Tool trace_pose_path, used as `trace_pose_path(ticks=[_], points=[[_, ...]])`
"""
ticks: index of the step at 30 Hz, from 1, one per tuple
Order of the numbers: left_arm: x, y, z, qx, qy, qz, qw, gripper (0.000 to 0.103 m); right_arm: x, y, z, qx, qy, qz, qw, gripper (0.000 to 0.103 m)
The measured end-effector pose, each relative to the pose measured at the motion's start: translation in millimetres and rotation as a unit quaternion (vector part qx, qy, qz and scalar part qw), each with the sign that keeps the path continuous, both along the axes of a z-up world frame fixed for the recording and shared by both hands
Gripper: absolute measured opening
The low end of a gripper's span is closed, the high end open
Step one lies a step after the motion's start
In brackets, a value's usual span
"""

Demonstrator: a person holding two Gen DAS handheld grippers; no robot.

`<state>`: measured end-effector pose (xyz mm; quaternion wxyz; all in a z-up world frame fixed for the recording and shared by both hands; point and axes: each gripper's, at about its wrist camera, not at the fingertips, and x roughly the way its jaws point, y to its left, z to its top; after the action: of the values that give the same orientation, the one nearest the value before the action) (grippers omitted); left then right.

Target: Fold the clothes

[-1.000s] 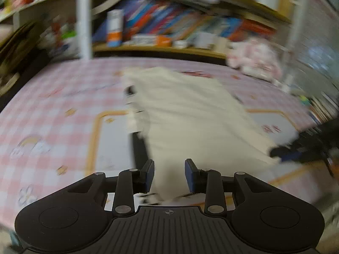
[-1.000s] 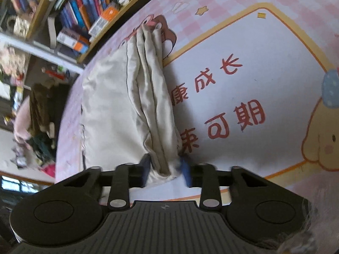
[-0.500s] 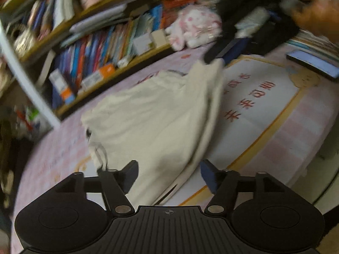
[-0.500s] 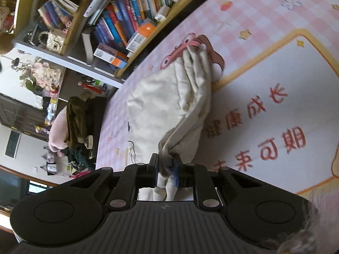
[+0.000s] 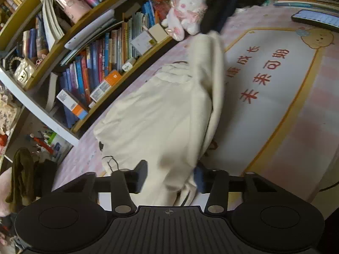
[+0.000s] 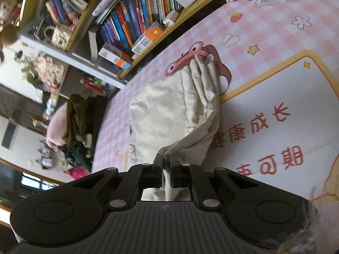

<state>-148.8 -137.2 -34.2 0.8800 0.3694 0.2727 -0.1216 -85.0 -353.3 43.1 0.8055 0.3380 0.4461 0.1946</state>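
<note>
A cream-coloured garment (image 5: 165, 114) lies on the pink checked table mat (image 5: 296, 139), partly folded, with a black drawcord at its near end. My left gripper (image 5: 170, 176) is open with the garment's near end lying between its fingers. My right gripper (image 6: 166, 169) is shut on a corner of the same garment (image 6: 169, 110) and holds it lifted off the mat (image 6: 275, 97), so the cloth drapes away toward the far end. In the left wrist view the right gripper is a dark blur at the garment's far tip.
A bookshelf (image 5: 101, 63) full of books runs along the table's far edge, with a pink plush toy (image 5: 186, 14) on it. A phone (image 5: 315, 19) lies at the table's far right. Clothes are piled on a chair (image 6: 72, 116) beyond the table's left end.
My right gripper closed on the garment's corner and lifted it. My left gripper opened wide and swung to the garment's near end, which now lies between its fingers.
</note>
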Motion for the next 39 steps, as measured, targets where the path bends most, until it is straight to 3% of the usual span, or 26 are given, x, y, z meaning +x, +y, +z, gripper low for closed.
trace_pose_path(ticks=[2, 4, 5, 6, 8, 10, 12, 15, 19, 25, 26, 27, 31, 33, 39], points=[[0.7, 1.4, 3.8, -0.004, -0.002, -0.002, 1.0, 0.043, -4.6, 2.3, 1.8, -0.041, -0.018, 0.02, 0.999, 0.011], [1.8, 2.5, 7.2, -0.008, -0.002, -0.004, 1.0, 0.043, -12.7, 9.6, 6.9, -0.125, -0.058, 0.05, 0.989, 0.025], [3.2, 2.9, 8.4, -0.01, 0.0, -0.004, 0.9999, 0.044, -18.2, 15.9, 10.1, -0.177, -0.087, 0.072, 0.978, 0.047], [4.7, 3.4, 9.8, -0.013, 0.001, -0.003, 0.9999, 0.044, -24.8, 23.4, 12.2, -0.23, -0.12, 0.097, 0.961, 0.057], [7.7, 4.9, 13.0, -0.022, 0.007, 0.0, 0.9997, 0.045, -37.9, 38.5, 11.3, -0.312, -0.183, 0.162, 0.918, 0.064], [10.8, 7.2, 16.4, -0.034, 0.013, 0.003, 0.9993, 0.045, -49.7, 52.3, 7.8, -0.376, -0.235, 0.224, 0.868, 0.072], [13.6, 9.1, 19.1, -0.045, 0.02, 0.006, 0.9988, 0.045, -59.3, 65.7, -0.7, -0.416, -0.275, 0.277, 0.821, 0.079], [15.1, 9.8, 20.8, -0.051, 0.024, 0.005, 0.9984, 0.045, -72.8, 87.1, -16.2, -0.465, -0.327, 0.341, 0.748, 0.082], [16.2, 10.1, 21.5, -0.06, 0.029, 0.008, 0.9978, 0.045, -85.0, 115.3, -39.4, -0.502, -0.374, 0.384, 0.678, 0.082], [13.8, 11.6, 20.5, -0.072, 0.031, 0.013, 0.9968, 0.045, -84.3, 144.2, -61.5, -0.534, -0.401, 0.378, 0.642, 0.077], [12.7, 12.4, 19.5, -0.072, 0.031, 0.012, 0.9969, 0.045, -82.2, 143.0, -62.4, -0.54, -0.399, 0.374, 0.64, 0.067], [11.8, 13.4, 18.5, -0.071, 0.032, 0.011, 0.9969, 0.045, -80.0, 141.8, -63.4, -0.547, -0.396, 0.37, 0.638, 0.05], [5.5, 15.9, 12.8, -0.056, 0.03, 0.007, 0.998, 0.045, -71.4, 137.2, -67.1, -0.573, -0.387, 0.352, 0.631, 0.021], [2.0, 17.4, 9.2, -0.043, 0.03, 0.003, 0.9987, 0.045, -69.2, 134.4, -61.4, -0.572, -0.388, 0.343, 0.636, 0.014], [-1.9, 30.6, -0.7, -0.003, 0.028, 0.014, 0.9995, 0.043, -64.7, 128.9, -40.5, -0.57, -0.391, 0.321, 0.648, 0.012]])
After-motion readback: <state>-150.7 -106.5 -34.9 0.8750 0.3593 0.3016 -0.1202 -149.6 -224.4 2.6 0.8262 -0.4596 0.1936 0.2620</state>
